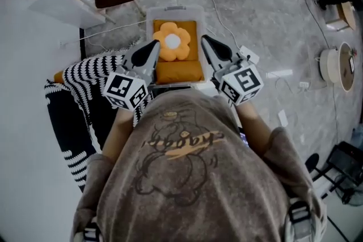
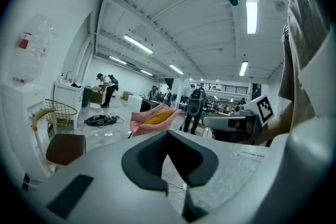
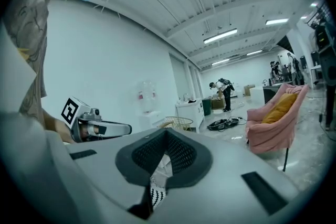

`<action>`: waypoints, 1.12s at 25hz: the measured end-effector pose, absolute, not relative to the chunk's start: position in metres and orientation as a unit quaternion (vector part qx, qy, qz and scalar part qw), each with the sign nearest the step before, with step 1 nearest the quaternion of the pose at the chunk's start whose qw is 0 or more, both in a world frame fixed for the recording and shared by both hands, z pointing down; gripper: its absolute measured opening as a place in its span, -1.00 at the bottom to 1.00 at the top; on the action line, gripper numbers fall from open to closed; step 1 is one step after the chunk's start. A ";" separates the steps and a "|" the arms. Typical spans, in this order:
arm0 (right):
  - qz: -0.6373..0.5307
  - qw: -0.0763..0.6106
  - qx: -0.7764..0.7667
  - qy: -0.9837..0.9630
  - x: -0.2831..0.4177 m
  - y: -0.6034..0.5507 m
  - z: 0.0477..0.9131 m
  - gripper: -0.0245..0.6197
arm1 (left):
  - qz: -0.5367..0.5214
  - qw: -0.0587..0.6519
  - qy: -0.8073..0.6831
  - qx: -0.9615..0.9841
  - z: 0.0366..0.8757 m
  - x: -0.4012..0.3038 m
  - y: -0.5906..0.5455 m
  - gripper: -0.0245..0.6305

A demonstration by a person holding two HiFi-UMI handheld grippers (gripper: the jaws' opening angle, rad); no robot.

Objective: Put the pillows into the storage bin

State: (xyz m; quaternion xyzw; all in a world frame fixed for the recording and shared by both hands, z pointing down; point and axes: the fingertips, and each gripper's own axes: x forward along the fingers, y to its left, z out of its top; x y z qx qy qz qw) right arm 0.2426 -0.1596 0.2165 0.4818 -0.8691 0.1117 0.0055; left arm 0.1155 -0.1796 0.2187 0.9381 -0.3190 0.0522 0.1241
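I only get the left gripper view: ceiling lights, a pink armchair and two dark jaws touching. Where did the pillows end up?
Observer: The head view shows a flower-shaped orange pillow with a white centre, lying on a square orange pillow inside the clear plastic storage bin.
Operator: Is anything soft lying outside it?
Observer: Yes. A black-and-white zigzag fabric lies on the floor to the left of the bin. I cannot tell whether it is a pillow or a blanket.
Operator: And is the other tool carrying something?
Observer: No. In its own view the right gripper has its jaws together with nothing between them.
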 end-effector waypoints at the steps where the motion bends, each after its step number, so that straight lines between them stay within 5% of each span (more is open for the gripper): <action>1: 0.112 0.005 0.485 -0.867 0.244 -0.160 0.218 -0.92 | 0.052 0.124 -0.324 0.936 0.219 0.112 -0.182 -0.92; 28: 0.134 0.007 0.517 -0.845 0.248 -0.162 0.228 -0.92 | 0.032 0.140 -0.374 0.916 0.200 0.090 -0.190 -0.92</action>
